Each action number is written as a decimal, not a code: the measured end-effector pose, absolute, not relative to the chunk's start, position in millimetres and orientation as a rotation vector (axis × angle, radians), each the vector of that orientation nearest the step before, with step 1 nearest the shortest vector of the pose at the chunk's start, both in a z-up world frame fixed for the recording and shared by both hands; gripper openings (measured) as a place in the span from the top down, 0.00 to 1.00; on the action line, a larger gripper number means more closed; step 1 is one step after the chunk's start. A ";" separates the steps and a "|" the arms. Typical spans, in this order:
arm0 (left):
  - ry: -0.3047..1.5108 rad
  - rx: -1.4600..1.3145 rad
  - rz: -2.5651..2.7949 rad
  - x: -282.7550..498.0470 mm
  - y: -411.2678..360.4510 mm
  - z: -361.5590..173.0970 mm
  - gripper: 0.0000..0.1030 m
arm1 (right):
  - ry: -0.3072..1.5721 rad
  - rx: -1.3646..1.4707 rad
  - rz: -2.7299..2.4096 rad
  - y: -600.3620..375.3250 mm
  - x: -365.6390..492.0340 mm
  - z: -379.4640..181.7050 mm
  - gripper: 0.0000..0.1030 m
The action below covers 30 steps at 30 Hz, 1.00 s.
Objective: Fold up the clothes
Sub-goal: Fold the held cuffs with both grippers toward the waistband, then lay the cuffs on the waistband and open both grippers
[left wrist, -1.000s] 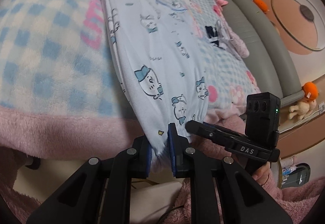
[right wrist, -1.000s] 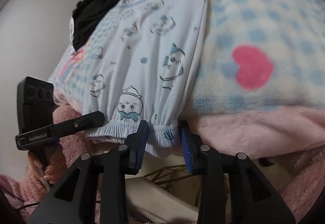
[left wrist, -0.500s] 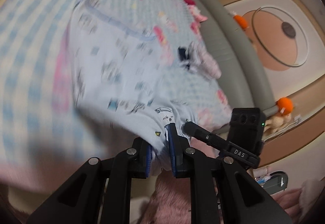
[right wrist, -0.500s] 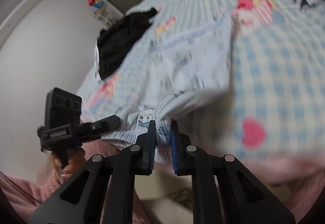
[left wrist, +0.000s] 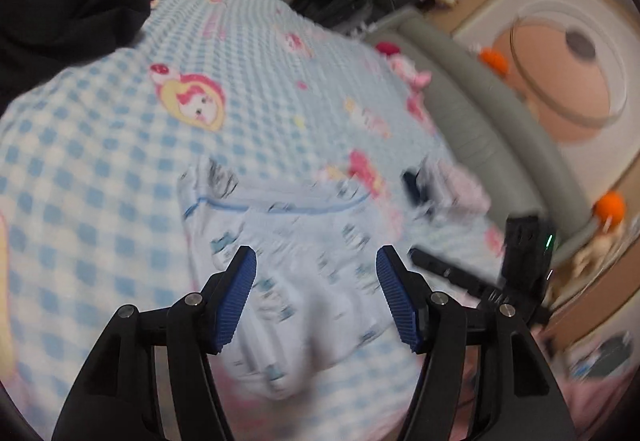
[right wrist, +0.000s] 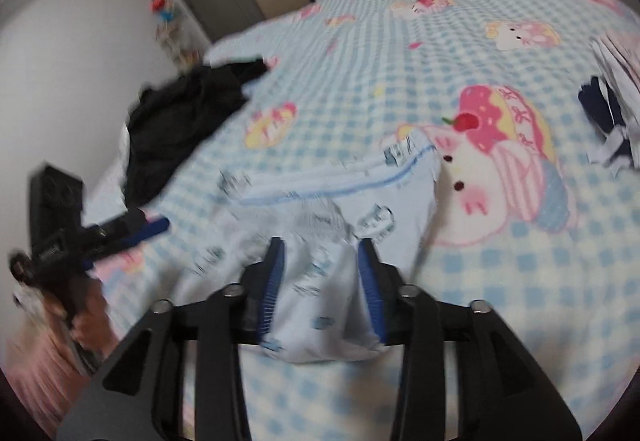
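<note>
hem carried up from bed edge onto pale blue pajama garment (left wrist: pixel 304 281), both jaws just opening: left gripper (left wrist: pixel 316 293) wide apart, right gripper (right wrist: pixel 320 281) apart, fold directly ahead between each.

Both wrist views are being aimed steeply down, close over the checked blanket (left wrist: pixel 100 161). The pale printed garment (left wrist: pixel 304 281) and black clothing (right wrist: pixel 180 121) are being shared.
</note>
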<state>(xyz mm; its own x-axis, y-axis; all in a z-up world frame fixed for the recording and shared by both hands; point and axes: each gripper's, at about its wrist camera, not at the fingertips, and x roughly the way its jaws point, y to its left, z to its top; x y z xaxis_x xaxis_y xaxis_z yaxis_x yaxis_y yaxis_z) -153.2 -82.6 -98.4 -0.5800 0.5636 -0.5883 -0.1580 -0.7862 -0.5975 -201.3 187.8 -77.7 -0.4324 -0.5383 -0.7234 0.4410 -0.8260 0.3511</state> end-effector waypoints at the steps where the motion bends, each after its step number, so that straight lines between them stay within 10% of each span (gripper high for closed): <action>1: -0.651 -1.159 2.365 -154.9 -79.4 -104.3 0.39 | -0.102 1.206 -2.247 183.9 -203.7 -81.6 0.57; 13: -0.503 -1.366 2.435 -167.3 -55.0 -141.8 0.42 | 0.069 1.350 -2.107 146.6 -224.6 -128.2 0.44; 17: -0.440 -1.366 2.435 -165.9 -46.4 -139.9 0.68 | 0.042 1.332 -2.108 148.0 -221.9 -125.8 0.72; 21: -0.375 -1.379 2.447 -167.8 -35.3 -140.5 0.69 | 0.128 1.349 -2.094 132.6 -220.9 -132.4 0.69; 23: -0.364 -1.393 2.467 -168.8 -33.2 -141.3 0.86 | 0.157 1.354 -2.107 127.0 -221.9 -135.9 0.69; 30: -0.300 -1.257 2.512 -178.0 -25.9 -98.8 0.91 | 0.171 1.293 -2.184 126.8 -217.0 -110.2 0.90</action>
<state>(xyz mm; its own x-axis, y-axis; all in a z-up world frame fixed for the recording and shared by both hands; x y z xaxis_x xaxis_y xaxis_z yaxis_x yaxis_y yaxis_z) -178.0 -25.9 -98.8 -0.5642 0.3692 -0.7385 -0.1846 -0.9282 -0.3230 -217.0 126.8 -110.2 -0.3547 -0.4212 -0.8347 0.5457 -0.8182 0.1810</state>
